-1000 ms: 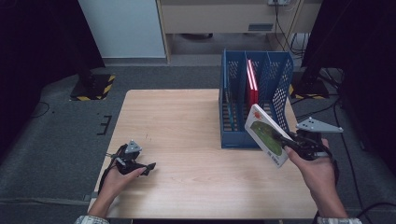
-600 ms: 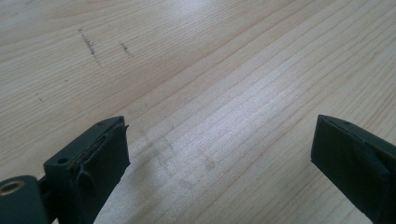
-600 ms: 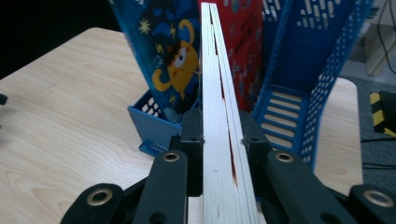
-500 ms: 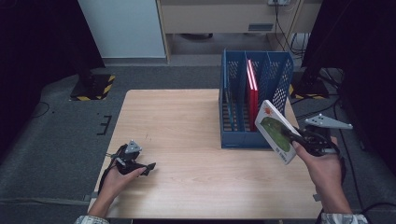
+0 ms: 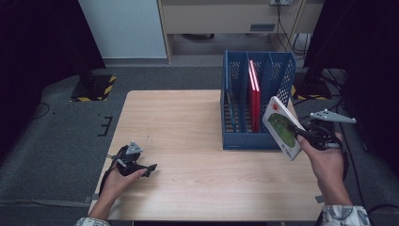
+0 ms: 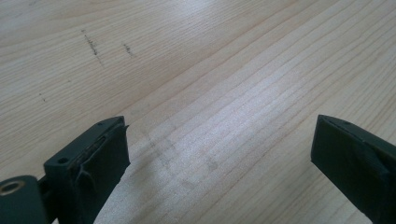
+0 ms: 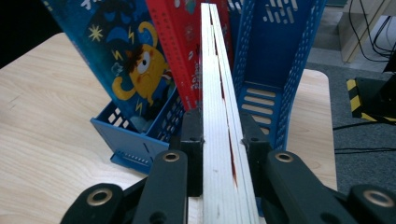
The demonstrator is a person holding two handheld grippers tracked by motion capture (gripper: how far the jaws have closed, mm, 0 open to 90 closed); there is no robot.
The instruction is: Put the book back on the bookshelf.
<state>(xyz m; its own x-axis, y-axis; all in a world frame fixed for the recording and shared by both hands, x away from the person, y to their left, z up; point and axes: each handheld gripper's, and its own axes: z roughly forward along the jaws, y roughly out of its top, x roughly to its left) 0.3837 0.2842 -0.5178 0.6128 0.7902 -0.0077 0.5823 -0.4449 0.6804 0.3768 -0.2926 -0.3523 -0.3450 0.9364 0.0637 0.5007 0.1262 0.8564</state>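
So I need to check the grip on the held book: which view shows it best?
The right gripper view: both tongs press the book's page edge close up. The high view shows its cover, small; the left gripper view shows bare table.

File rack (image 5: pixel 256 101) sits on the table (image 5: pixel 188 127), far right part, three slots side by side. Blue book (image 7: pixel 126 60) in the left slot, red book (image 5: pixel 254 94) upright in the middle slot. Right gripper (image 5: pixel 306 135) is just near-right of the rack, at the table's right edge, clamping a picture book (image 5: pixel 281 127) held off the table, leaning beside the rack's near-right corner. Left gripper (image 5: pixel 134 165) rests on the table, near-left corner, well apart from the rack.
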